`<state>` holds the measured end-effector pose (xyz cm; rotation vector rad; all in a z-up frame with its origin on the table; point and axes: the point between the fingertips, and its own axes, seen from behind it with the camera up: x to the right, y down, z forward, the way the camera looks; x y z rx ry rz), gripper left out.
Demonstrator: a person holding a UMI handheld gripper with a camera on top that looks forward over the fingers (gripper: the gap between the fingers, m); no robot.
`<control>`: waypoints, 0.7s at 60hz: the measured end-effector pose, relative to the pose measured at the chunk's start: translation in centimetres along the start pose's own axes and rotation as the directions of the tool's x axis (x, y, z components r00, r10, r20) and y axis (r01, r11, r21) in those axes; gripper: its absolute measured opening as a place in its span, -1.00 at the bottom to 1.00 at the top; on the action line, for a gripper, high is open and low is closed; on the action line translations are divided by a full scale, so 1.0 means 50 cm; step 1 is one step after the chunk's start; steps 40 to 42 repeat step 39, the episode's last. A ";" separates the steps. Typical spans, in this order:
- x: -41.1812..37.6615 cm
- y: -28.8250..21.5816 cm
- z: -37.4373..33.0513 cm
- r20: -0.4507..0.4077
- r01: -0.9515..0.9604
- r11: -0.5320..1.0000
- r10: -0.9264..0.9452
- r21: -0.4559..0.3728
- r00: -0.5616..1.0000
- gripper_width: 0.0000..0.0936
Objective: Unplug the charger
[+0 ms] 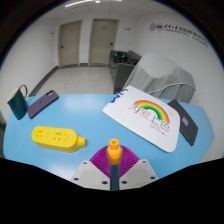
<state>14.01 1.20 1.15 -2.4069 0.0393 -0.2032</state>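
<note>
A yellow power strip (57, 137) lies on the light blue table (88, 108), ahead of the fingers and to their left. My gripper (113, 162) is shut on a small orange-yellow charger (114, 150), which stands up between the purple pads (100, 160). The charger is held clear of the power strip, to its right, and above the table's near edge. No cable shows on it.
A white sheet with a rainbow drawing (148, 115) lies ahead to the right, with a dark flat notebook (186, 125) beyond it. A green bag (18, 103) and a purple flat case (42, 102) stand far left. Doors and a chair are behind the table.
</note>
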 end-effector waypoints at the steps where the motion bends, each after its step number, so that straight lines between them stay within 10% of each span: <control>1: -0.002 0.008 0.011 0.002 -0.002 1.000 0.002 -0.014 1.000 -0.85; 13: -0.006 -0.001 0.054 0.056 -0.038 0.999 0.038 -0.008 0.998 -0.42; 25: -0.003 -0.028 -0.016 0.157 -0.126 0.989 0.112 0.080 0.981 0.79; 42: 0.073 0.018 -0.193 0.237 -0.164 0.971 0.120 0.174 0.964 0.78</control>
